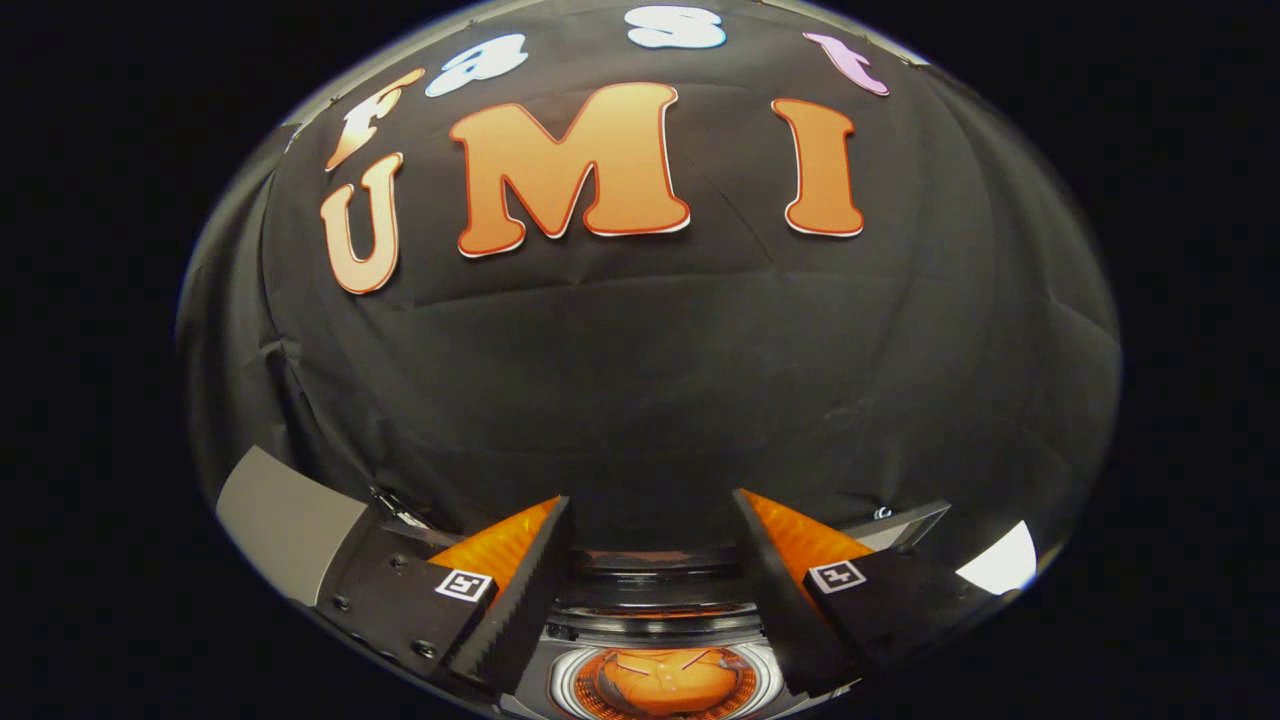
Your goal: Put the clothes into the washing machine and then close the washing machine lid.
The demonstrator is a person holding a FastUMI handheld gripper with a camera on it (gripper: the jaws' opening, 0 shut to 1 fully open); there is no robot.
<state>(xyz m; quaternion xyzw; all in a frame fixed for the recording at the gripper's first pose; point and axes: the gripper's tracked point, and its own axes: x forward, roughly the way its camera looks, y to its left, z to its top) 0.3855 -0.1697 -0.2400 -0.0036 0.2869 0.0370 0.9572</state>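
Observation:
My gripper (650, 500) is open, its fingers spread wide with nothing between them, and it faces the black cloth wall. Below and between the fingers sits the washing machine (655, 625), seen from above. Its round opening has a pale rim, and orange cloth (665, 682) lies inside the drum. A dark curved band, which looks like the raised lid (650, 572), stands at the far side of the opening. The fingers hang above the machine and touch neither it nor the cloth.
A grey flat panel (285, 520) stands to the left of the left finger. To the right of the right finger are a thin dark-edged panel (905, 525) and a white patch (1000, 562). The black cloth wall (650, 380) rises close ahead.

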